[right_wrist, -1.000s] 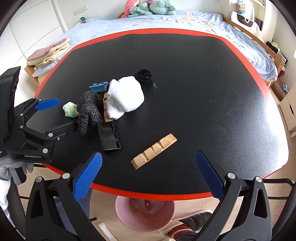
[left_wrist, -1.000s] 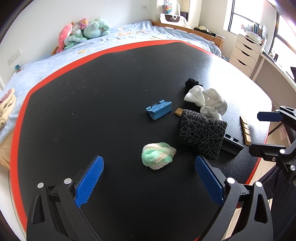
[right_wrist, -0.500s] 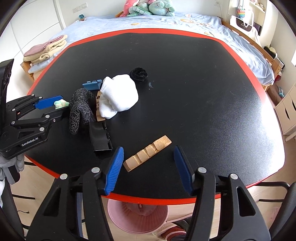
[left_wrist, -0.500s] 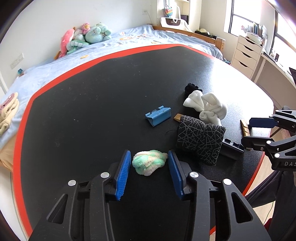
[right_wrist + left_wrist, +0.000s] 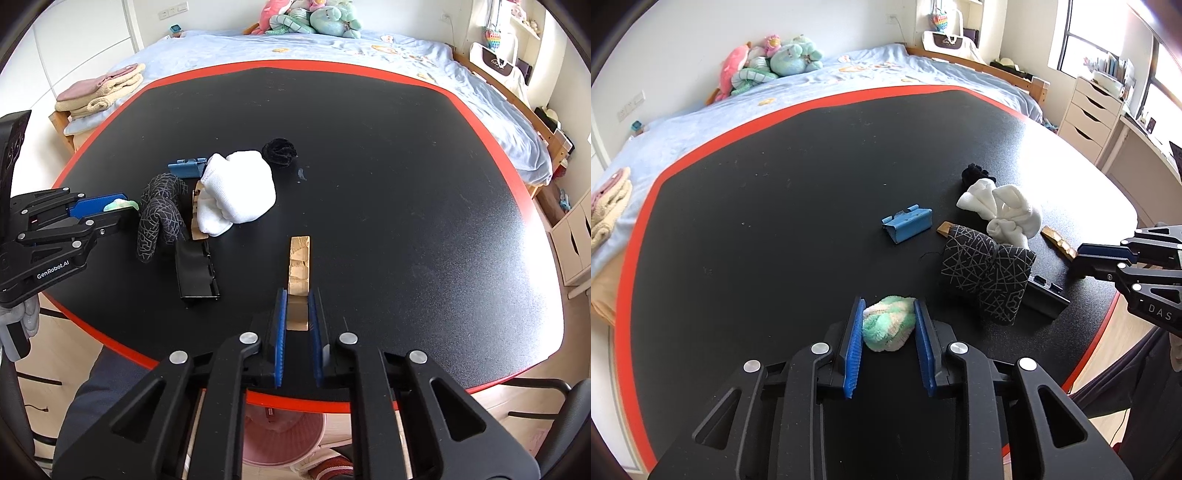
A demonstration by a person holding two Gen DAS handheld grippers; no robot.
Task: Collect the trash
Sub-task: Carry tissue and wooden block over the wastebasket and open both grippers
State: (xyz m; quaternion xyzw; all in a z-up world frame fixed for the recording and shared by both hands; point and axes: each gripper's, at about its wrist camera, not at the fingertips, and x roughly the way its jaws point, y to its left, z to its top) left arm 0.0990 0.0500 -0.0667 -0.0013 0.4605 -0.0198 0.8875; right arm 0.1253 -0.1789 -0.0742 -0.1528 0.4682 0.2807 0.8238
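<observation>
Left gripper (image 5: 889,317), black with blue pads, reaches in from six o'clock of its own view, and its jaws are closing on a fluffy green-and-white ball of yarn-like fibre (image 5: 888,325) that sits between them on the black table with the red rim (image 5: 775,192); both pads touch the ball's sides. Right gripper (image 5: 296,308), built the same, is clamped on the near end of a notched pale wooden strip (image 5: 298,266), which runs straight away from it toward twelve o'clock and lies flat on the table (image 5: 406,184).

In the left wrist view, a blue plastic clip-like piece (image 5: 907,224) lies at one o'clock of the ball, well apart from it. At three o'clock of the ball sits a black fabric roll with a grey line pattern (image 5: 986,273), touching a glossy black plastic block (image 5: 1043,299) on its right. Just beyond the roll is a bundle of white cloth (image 5: 1001,210), and past that a small black fuzzy scrunchie (image 5: 975,175).

In the right wrist view, a pink round bin (image 5: 284,439) stands on the floor under the table's near edge at six o'clock.
</observation>
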